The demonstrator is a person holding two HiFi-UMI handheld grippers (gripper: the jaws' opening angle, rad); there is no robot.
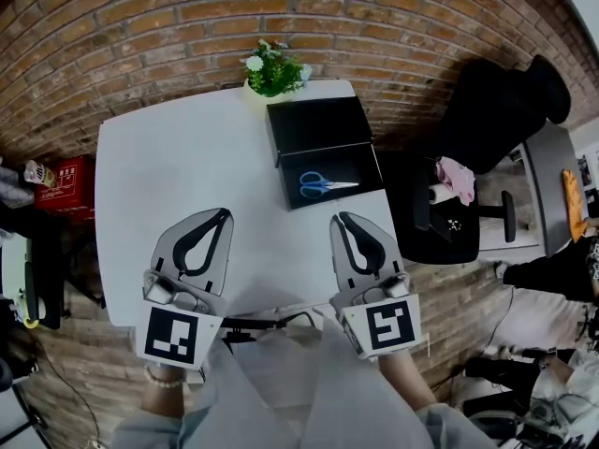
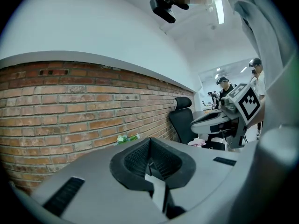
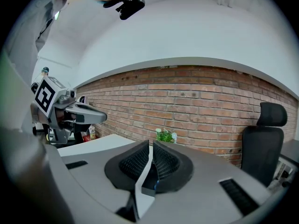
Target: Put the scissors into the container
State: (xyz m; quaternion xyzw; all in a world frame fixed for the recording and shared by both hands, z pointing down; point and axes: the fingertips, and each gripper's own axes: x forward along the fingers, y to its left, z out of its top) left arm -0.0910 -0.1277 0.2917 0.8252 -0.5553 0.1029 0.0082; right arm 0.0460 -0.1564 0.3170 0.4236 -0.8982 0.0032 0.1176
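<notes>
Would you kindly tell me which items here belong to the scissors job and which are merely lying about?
Belongs to the job: scissors, black container, left gripper, right gripper.

Just lying about: potted plant, office chair, pink cloth.

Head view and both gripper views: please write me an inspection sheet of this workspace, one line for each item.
Surface: white table.
Job's things: scissors with blue handles lie inside the open black container; its lid is open behind it.
Clutter: small potted plant at the table's far edge.
Grippers: left gripper and right gripper over the near edge, jaws together, nothing between them.
Cables: what looks like a dark cable by the person's lap, off the table.
Surroundings: brick wall, black office chair, red box at the left.
</notes>
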